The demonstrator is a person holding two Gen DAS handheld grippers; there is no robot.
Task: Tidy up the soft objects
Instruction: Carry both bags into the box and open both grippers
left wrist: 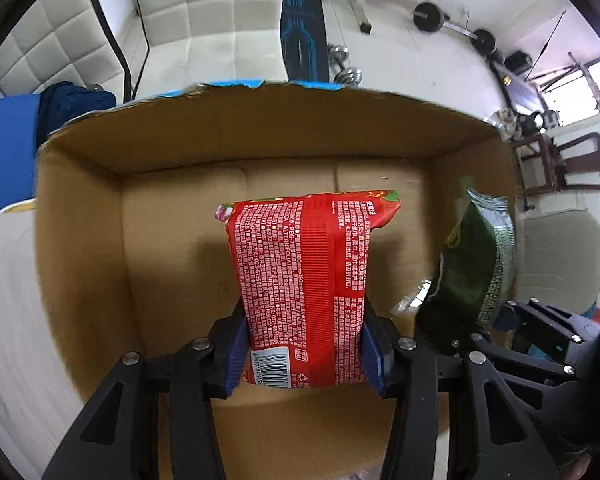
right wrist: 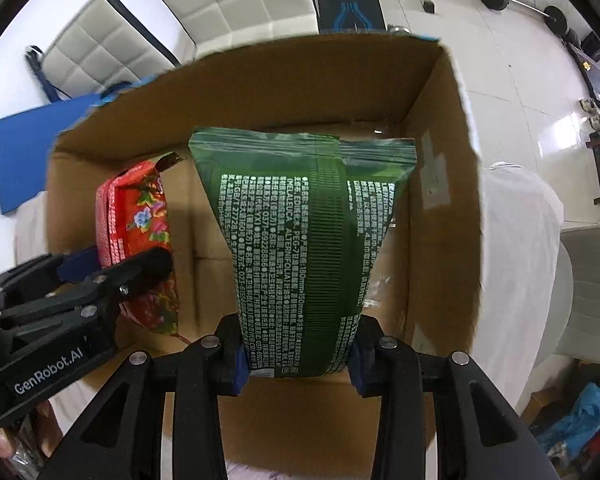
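I saw my left gripper (left wrist: 304, 354) clamped on the red wipes pack (left wrist: 304, 276), right gripper (right wrist: 296, 354) clamped on the green wipes pack (right wrist: 304, 236), both over the open cardboard box (left wrist: 80, 216), green pack at right.

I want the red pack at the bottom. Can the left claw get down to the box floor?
Probably yes. The left claw grips the red pack over the open box, and the floor below looks bare. The green pack hangs off to the right.
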